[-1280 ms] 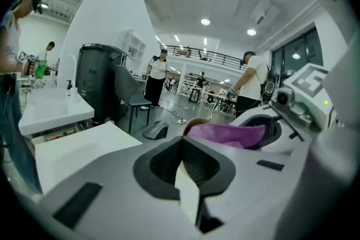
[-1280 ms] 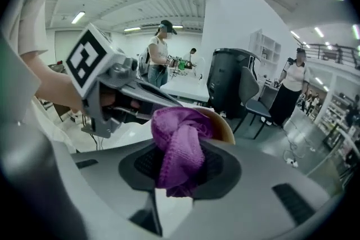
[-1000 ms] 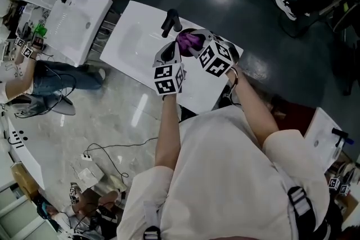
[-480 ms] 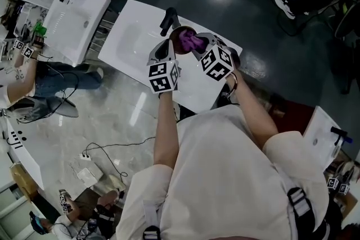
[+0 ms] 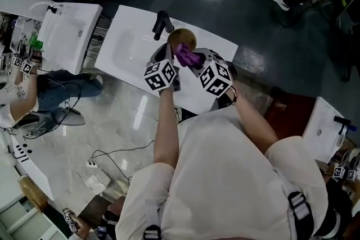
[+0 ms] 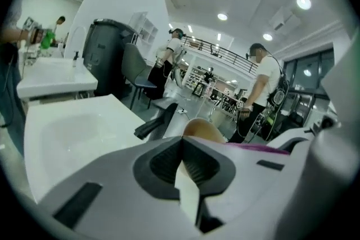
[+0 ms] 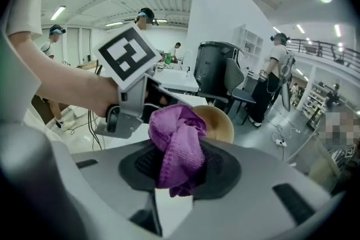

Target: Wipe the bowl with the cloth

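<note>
Since half a second ago the purple cloth has come back out of the bowl. It filled the bowl's mouth then, and now it sits just on the person's side of the bowl, leaving the tan inside bare.

The left forearm reaches forward almost straight from the white shirt. The right forearm angles in from a bent elbow. The two marker cubes sit side by side over the near edge of the white basin.

The right gripper is clamped on the cloth, which bunches up above its pads and hangs a little below them. The left gripper has its jaws drawn together at the tips. It seems to pinch the bowl's rim there, though the tips hide the rim itself.

The bowl is tilted, with its opening turned toward the right gripper. Just beyond it stands the black faucet.
</note>
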